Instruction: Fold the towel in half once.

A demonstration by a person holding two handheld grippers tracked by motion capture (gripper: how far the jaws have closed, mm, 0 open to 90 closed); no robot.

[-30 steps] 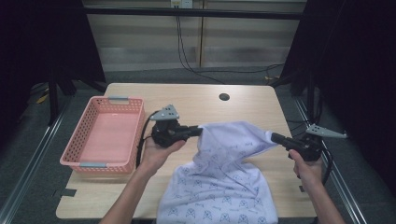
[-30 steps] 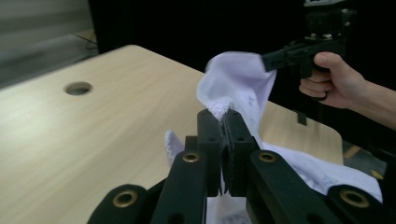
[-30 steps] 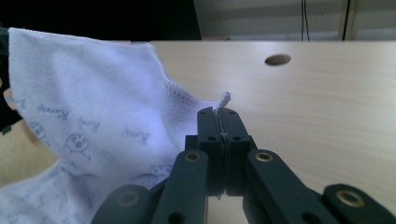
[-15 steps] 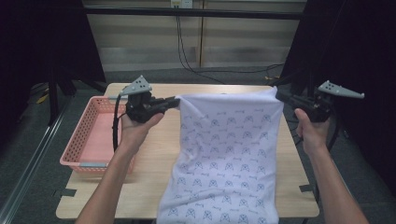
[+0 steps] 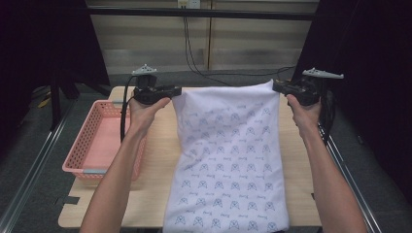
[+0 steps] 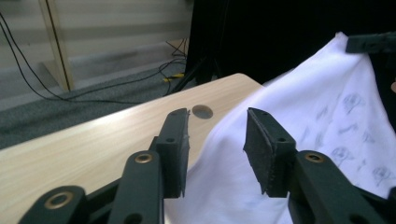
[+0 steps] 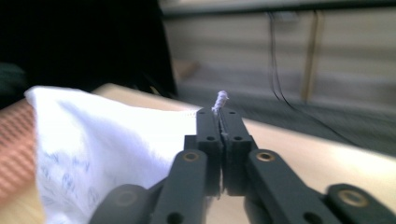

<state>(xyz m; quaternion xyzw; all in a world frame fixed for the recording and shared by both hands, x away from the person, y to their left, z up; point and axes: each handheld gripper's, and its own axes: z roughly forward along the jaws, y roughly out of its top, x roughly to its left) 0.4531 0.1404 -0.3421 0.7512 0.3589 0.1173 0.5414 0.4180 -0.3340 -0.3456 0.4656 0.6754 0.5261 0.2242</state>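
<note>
The white patterned cloth (image 5: 228,160) lay spread lengthwise down the wooden table (image 5: 155,194), its long axis running from twelve o'clock at the far edge to six o'clock at the near edge, where it draped over. The right gripper (image 5: 278,87) stood at the cloth's far right corner, about one o'clock from the cloth's middle; in the right gripper view its jaws were pressed together on a twisted tip of fabric (image 7: 220,100), though they had just been easing apart. The left gripper (image 6: 216,147) sat at about eleven o'clock, at the far left corner; its jaws had just been opening and stood spread, the pads clear of the cloth, which lay between and below them. So the corner yet to be freed was the right one, and the right hand was the nearer to it. A pink basket (image 5: 80,150) rested on the table's left part, at nine o'clock from the cloth and well apart from it. Beyond the table lay grey floor, trailing cables (image 5: 194,53) and a pale panelled wall, with dark curtains at either side.
</note>
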